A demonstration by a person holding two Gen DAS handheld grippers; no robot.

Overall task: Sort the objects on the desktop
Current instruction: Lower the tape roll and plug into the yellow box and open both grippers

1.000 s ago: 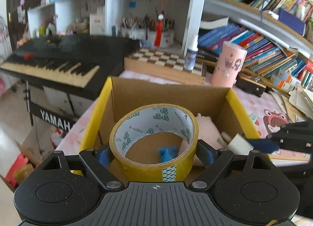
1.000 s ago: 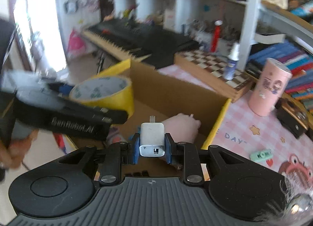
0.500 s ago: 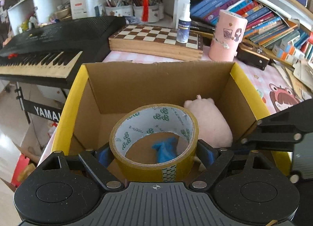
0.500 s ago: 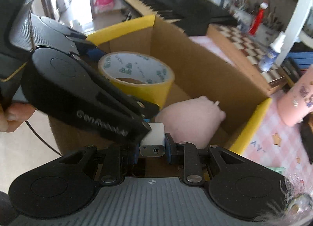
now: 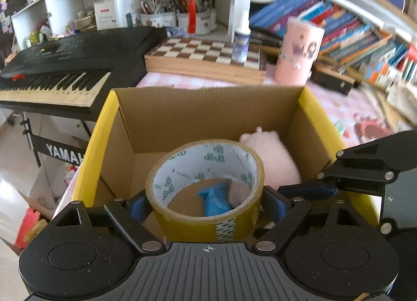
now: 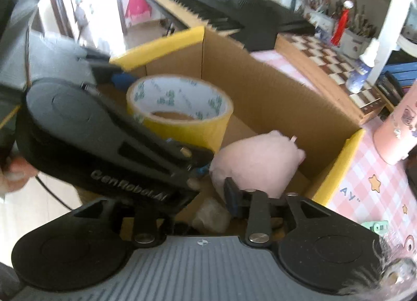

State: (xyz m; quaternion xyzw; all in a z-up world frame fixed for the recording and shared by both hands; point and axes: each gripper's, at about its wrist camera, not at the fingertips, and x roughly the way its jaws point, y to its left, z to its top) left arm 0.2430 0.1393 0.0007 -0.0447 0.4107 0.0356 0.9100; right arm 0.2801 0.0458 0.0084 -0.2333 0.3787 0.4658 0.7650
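Note:
My left gripper (image 5: 206, 200) is shut on a yellow tape roll (image 5: 206, 189) and holds it over the open cardboard box (image 5: 208, 110) with yellow flaps. The roll also shows in the right wrist view (image 6: 179, 110), with the box (image 6: 273, 92) behind it. A pink plush toy (image 5: 273, 155) and a blue item (image 5: 215, 198) lie inside the box; the plush shows in the right wrist view (image 6: 258, 163). My right gripper (image 6: 206, 196) is open and empty above the box, its left finger hidden behind the left gripper body. The white charger is not in sight.
A chessboard (image 5: 206, 56), a white bottle (image 5: 241, 43) and a pink cup (image 5: 299, 50) stand behind the box. A black keyboard (image 5: 70, 66) is at the left. Bookshelves fill the back right. A green item (image 6: 378, 226) lies on the pink tablecloth.
My right gripper has opened and the white charger it held is gone from its jaws. My left gripper still holds the tape roll over the box.

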